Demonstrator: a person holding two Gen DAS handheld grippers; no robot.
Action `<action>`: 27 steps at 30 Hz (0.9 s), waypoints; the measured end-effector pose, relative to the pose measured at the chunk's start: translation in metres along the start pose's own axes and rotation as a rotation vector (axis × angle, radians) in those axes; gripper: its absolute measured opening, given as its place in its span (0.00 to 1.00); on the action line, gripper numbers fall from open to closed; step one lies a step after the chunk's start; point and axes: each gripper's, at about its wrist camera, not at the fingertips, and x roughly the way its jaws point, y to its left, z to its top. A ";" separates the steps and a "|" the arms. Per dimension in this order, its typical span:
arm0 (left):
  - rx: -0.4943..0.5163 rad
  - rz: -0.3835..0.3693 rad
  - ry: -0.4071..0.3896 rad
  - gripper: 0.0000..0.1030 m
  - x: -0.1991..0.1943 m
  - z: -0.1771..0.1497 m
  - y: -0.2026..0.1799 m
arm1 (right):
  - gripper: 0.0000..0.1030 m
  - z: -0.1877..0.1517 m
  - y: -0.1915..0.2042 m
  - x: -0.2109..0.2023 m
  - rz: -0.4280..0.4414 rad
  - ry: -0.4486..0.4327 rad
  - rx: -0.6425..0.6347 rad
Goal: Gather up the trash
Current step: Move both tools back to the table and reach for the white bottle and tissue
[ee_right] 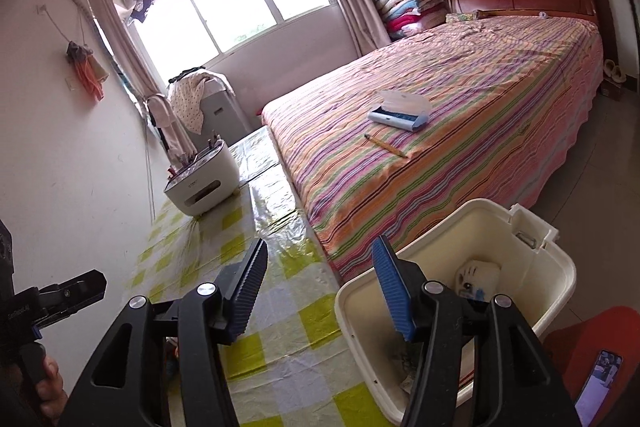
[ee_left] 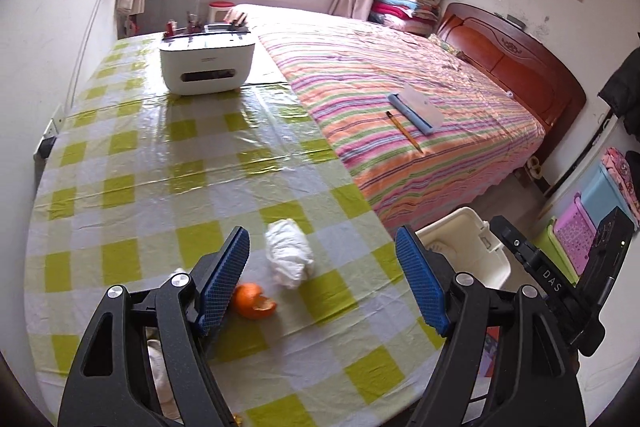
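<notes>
1. Green-and-white checked plastic covers the table point(ee_left: 160, 187); I see it in both wrist views, running alongside a bed with a striped cover point(ee_left: 400, 87).
2. Left gripper point(ee_left: 322, 279): jaws spread wide, nothing between the blue pads. I see it above the near end of the table.
3. Trash on the table, left wrist view: a crumpled white tissue point(ee_left: 289, 253) lies in the gap between the spread fingers as seen, resting on the cloth and untouched. A piece of orange peel point(ee_left: 253, 301) lies just beside it, close by the left finger's pad. A further pale crumpled item shows behind the left finger, mostly hidden; I cannot identify it.
4. Right gripper point(ee_right: 320, 283): jaws apart, no item between the pads. It sits over the table edge, next to the bin.
5. Cream plastic bin point(ee_right: 560, 267): stands off the table's edge, between table and bed, open at the top. White crumpled waste lies at its bottom.
6. White appliance point(ee_left: 207, 65) stands at the far end of the table, well apart from the trash.
7. Pencil point(ee_left: 404, 131) and an open blue case point(ee_left: 412, 109) lie on the bed.
</notes>
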 end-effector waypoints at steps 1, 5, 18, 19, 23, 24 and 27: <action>-0.011 0.019 -0.006 0.73 -0.006 -0.002 0.012 | 0.54 -0.003 0.009 0.005 0.009 0.030 -0.022; -0.039 0.082 0.023 0.73 -0.016 -0.016 0.058 | 0.54 -0.016 0.046 0.018 0.072 0.101 -0.126; -0.037 0.198 0.138 0.73 0.004 -0.038 0.111 | 0.54 -0.042 0.109 0.053 0.100 0.218 -0.220; -0.033 0.198 0.145 0.73 0.005 -0.038 0.114 | 0.54 -0.043 0.112 0.054 0.101 0.220 -0.225; -0.010 0.209 0.168 0.73 0.014 -0.039 0.123 | 0.54 -0.046 0.120 0.057 0.115 0.234 -0.228; -0.001 0.210 0.180 0.73 0.019 -0.039 0.125 | 0.54 -0.046 0.123 0.058 0.120 0.236 -0.227; 0.030 0.206 0.227 0.73 0.034 -0.040 0.132 | 0.54 -0.048 0.128 0.060 0.129 0.236 -0.230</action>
